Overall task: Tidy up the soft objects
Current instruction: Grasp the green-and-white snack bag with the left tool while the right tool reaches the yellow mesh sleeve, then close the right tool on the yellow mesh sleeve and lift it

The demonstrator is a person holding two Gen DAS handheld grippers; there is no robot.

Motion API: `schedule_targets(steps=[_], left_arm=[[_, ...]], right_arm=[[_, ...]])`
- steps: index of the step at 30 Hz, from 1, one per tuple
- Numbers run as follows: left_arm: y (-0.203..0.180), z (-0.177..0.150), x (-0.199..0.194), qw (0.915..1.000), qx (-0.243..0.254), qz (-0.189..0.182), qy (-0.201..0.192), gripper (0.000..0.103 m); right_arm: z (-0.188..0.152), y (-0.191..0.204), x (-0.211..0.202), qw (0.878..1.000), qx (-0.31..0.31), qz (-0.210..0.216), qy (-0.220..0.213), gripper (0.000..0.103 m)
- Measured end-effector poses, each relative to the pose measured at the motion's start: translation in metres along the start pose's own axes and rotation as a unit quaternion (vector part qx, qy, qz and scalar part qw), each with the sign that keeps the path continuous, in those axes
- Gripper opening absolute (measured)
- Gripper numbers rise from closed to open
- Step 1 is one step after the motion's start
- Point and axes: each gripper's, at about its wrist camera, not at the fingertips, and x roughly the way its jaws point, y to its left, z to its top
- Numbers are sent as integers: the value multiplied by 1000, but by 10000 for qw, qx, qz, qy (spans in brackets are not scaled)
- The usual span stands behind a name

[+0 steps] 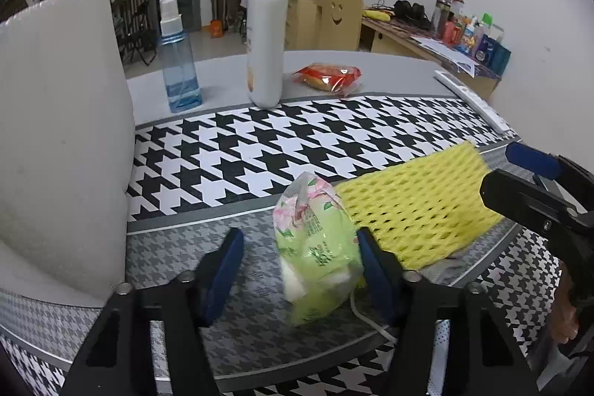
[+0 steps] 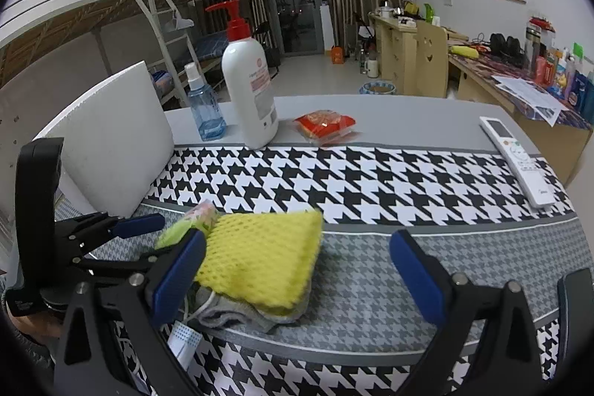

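We see a table (image 2: 427, 115) covered by a houndstooth cloth (image 2: 334, 180), with a white foam board (image 1: 63, 136) standing upright at its left edge. At the far side stand a white pump bottle (image 1: 266, 36) and, left of it, a blue spray bottle (image 1: 180, 69); a red snack pack (image 1: 328, 77) lies just right of the pump bottle. A white remote (image 2: 518, 158) lies near the right edge.

On the near grey band of the cloth we find a yellow foam net (image 2: 263, 258) resting on a grey sock (image 2: 237, 316), with a white cord (image 1: 365, 316) running beneath.

A green tissue pack (image 1: 315, 247) sits upright just left of the net, touching it. The left gripper (image 1: 299, 270) straddles this pack. Its fingers (image 1: 222, 270) stand half closed: the right finger touches the pack's side, while a clear gap remains at the left finger, so the pack is not clamped.

The right gripper (image 2: 297, 270) hangs over the net and the cloth to its right. Its fingers (image 2: 417, 275) stand wide apart and hold nothing; the left finger lies over the net's left edge, the right finger is well clear of it.
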Motion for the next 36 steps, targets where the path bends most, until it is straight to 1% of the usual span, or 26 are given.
schedule_targets(steps=[2, 3, 6, 9, 11, 12, 15, 16, 19, 20, 22, 23, 26, 30, 36], left_arm=[[3, -1, 2, 9999, -68, -60, 70, 46], [4, -1, 3, 9998, -92, -102, 120, 42], [7, -3, 4, 9995, -158, -218, 148, 39], [7, -4, 0, 9996, -148, -233, 90, 36], [7, -5, 0, 9995, -157, -272, 97, 35], [7, -6, -1, 9994, -155, -285, 94, 34], [7, -7, -2, 9992, -141, -357, 55, 31], [7, -7, -3, 9992, -133, -367, 34, 31], [7, -7, -4, 9992, -121, -376, 0, 30], [7, -7, -4, 9992, -118, -383, 2, 30], [6, -8, -5, 9992, -111, -381, -8, 30], [6, -8, -6, 9992, -111, -382, -22, 30], [6, -8, -8, 9991, -127, -397, -54, 30], [6, -7, -12, 9989, -139, -422, -141, 30], [5, -5, -27, 9984, -53, -337, -448, 29]], right_arm=[[-1, 0, 2, 10000, 1, 34, 70, 101], [-1, 1, 3, 9999, -2, 53, 89, 101], [-1, 2, 6, 9999, -21, 103, 136, 100], [-2, 1, 11, 9996, 27, 173, 240, 96], [-3, 0, 16, 9991, 64, 224, 360, 84], [-4, 0, 19, 9987, 87, 247, 447, 82], [-6, -2, 24, 9977, 155, 331, 566, 71], [-6, -3, 25, 9975, 182, 358, 586, 64], [-9, -2, 25, 9974, 180, 318, 618, 56], [-10, -2, 25, 9973, 163, 321, 641, 49], [-10, -1, 25, 9975, 112, 239, 662, 39], [-11, 0, 25, 9975, 89, 230, 666, 31], [-10, -1, 23, 9976, 128, 294, 607, 20], [-6, -5, 9, 9981, 260, 387, 406, 18], [2, -9, -21, 9988, 382, 316, -12, 17]])
